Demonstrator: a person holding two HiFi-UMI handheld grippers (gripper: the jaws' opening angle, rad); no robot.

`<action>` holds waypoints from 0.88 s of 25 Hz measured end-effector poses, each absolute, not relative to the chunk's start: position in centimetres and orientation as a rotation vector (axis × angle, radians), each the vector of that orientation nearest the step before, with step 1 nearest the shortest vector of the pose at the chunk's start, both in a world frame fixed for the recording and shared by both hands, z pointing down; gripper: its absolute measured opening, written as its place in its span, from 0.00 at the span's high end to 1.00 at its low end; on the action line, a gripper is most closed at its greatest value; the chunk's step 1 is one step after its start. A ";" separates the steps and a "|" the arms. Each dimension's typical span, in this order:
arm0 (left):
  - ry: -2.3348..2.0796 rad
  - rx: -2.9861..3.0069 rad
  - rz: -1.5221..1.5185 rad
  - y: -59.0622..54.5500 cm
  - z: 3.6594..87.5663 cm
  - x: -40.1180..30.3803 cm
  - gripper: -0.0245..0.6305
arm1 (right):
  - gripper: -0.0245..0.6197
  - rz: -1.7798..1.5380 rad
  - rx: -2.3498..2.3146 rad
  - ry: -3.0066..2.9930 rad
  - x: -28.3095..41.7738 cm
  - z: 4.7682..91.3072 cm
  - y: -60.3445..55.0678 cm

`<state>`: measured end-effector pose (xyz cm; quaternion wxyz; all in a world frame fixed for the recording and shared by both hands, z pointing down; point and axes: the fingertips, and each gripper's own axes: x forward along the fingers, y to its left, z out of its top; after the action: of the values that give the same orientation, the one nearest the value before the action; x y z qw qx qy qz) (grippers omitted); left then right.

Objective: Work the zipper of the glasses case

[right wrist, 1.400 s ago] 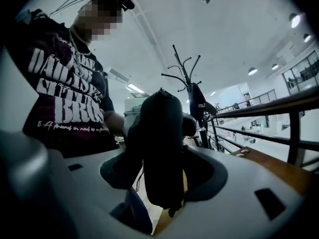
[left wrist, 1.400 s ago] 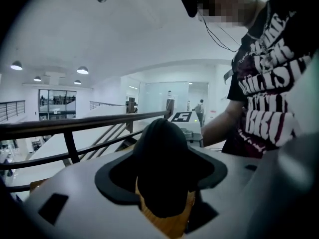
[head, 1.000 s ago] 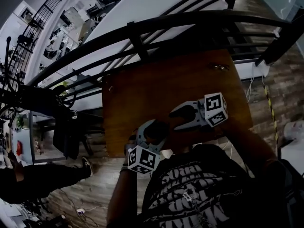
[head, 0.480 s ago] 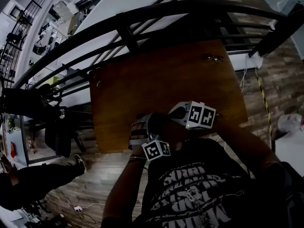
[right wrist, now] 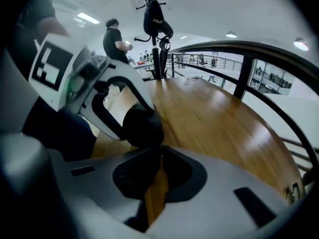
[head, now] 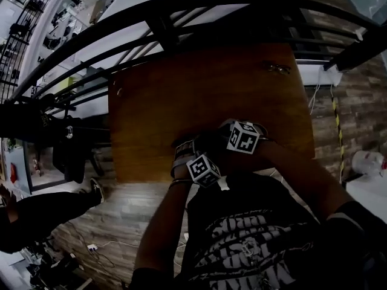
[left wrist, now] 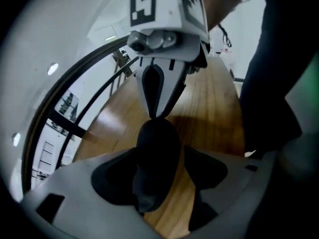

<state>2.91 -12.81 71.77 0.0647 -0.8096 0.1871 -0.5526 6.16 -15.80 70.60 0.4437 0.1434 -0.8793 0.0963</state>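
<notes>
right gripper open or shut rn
Shut. The right gripper shows its jaws meeting at the tips in its own view, against the dark glasses case; whether they pinch anything, cannot tell.

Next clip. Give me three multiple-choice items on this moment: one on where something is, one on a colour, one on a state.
1. Where is the dark glasses case?
A. between the jaws of the left claw
B. inside a drawer
C. on a shelf

2. What colour is the table?
A. white
B. brown wood
C. green

3. How do the jaws of the right claw stand?
A. wide apart
B. together
C. round a cup

Answers:
1 A: the left gripper view shows the case standing between that claw's jaws.
2 B: brown grain shows in the head view and both gripper views.
3 B: in the right gripper view the jaws meet, with their tip at the end of the case.
</notes>
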 end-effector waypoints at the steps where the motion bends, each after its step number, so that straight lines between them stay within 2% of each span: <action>1: 0.516 -2.532 -1.686 -11.9 71.3 2.7 0.52 | 0.94 0.215 0.337 -2.176 6.2 71.1 -15.6; 7: 0.255 -2.837 -1.776 -10.2 67.6 0.8 0.54 | 0.94 0.058 0.258 -2.195 6.1 72.6 -16.2; 9: 0.226 -2.815 -1.818 -11.8 67.8 0.5 0.74 | 0.94 0.019 0.235 -2.194 6.2 73.1 -16.6; 10: 0.205 -2.823 -1.842 -12.6 68.2 0.8 0.78 | 0.94 0.005 0.230 -2.191 6.3 73.4 -16.8; 12: 0.135 -2.865 -1.890 -13.9 69.3 1.9 0.92 | 0.94 -0.027 0.225 -2.183 6.5 74.2 -17.3; 13: 0.071 -2.877 -1.923 -14.0 70.0 2.5 0.95 | 0.94 -0.045 0.220 -2.176 6.6 74.7 -17.3; 18: -0.386 -2.906 -2.094 -10.9 72.3 3.4 0.95 | 0.96 -0.154 0.174 -2.129 6.5 76.6 -15.7; 22: -0.555 -3.128 -1.937 -11.1 71.6 3.5 0.96 | 0.96 -0.130 0.203 -2.082 7.4 76.3 -14.5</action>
<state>3.49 -11.12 71.56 -0.2853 -0.8058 -0.1429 -0.4989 7.39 -14.54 76.33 0.4992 0.0840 -0.8607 -0.0537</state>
